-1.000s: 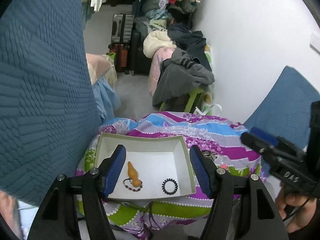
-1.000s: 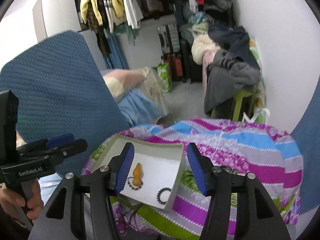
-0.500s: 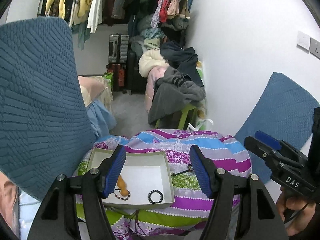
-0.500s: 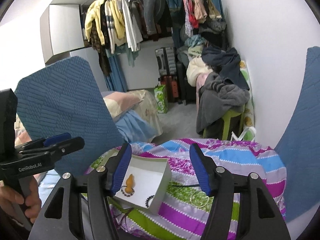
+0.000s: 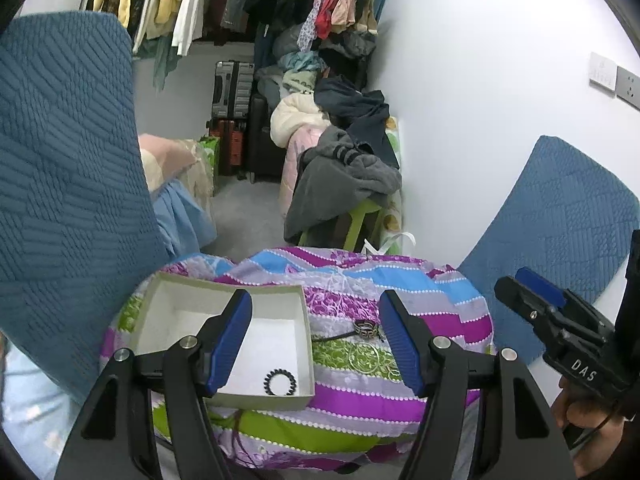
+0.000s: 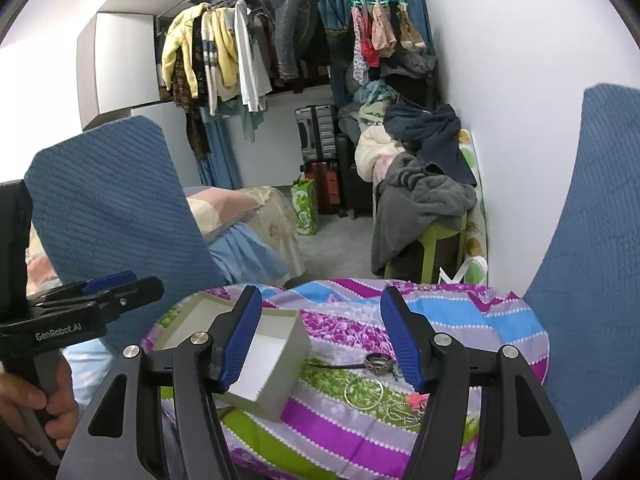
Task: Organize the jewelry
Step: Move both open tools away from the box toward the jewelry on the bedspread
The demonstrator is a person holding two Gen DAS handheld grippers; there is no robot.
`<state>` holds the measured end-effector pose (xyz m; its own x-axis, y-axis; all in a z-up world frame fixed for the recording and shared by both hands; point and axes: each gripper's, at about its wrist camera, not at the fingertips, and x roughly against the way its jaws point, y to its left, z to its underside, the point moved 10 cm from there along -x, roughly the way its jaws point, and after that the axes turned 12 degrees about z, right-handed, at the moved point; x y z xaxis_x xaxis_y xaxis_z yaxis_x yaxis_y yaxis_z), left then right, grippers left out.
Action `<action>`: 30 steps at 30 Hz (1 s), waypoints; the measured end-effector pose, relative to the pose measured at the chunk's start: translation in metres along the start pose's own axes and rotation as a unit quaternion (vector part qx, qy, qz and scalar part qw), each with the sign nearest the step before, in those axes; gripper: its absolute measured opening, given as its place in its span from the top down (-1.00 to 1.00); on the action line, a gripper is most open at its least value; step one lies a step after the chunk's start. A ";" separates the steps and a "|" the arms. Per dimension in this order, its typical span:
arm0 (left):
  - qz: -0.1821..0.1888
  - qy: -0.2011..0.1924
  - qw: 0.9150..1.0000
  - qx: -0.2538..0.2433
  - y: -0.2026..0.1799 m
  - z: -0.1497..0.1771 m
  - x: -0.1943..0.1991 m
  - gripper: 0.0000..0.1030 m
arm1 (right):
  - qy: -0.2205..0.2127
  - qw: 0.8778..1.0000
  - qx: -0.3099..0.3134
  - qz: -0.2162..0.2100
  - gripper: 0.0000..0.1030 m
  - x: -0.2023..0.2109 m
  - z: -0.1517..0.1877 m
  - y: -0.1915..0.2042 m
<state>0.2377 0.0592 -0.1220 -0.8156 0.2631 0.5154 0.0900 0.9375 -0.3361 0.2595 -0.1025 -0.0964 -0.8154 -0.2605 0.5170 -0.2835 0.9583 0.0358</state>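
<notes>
Both held high and back from the striped cloth, probably to survey what is left to sort. Left hand-held gripper released, jaws wide apart and empty, framing the box edge and the loose pieces low in the left view. Right hand-held gripper likewise released and empty, jaws spread over the same patch low in its own frame. White box at lower left of centre, open side up so pieces can be dropped in; black beaded bracelet already lying near its front wall. Still outside, just right of the box: dark patterned ring, thin bangle in front of it, and a chain tangle beside that, all lying together on the cloth. Likely next: lowering one gripper onto the ring or bangle.
</notes>
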 end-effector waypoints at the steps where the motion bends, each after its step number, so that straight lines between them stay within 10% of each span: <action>1: 0.002 0.002 1.000 0.001 -0.001 0.004 -0.004 -0.29 | 0.002 1.000 0.000 0.002 -0.17 -0.001 0.005 -0.003; 17: 0.059 0.079 0.995 0.002 -0.041 0.083 -0.075 -0.26 | 0.054 0.998 -0.019 0.038 -0.15 -0.016 0.099 -0.062; 30: 0.066 0.150 0.986 0.011 -0.052 0.125 -0.152 -0.15 | 0.117 0.991 -0.048 0.043 0.23 -0.066 0.155 -0.096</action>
<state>0.2854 -0.0580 -0.2813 -0.5906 0.4416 0.6754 0.1697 0.8862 -0.4311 0.2626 -0.1949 -0.2663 -0.6926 -0.1536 0.7048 -0.1596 0.9855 0.0579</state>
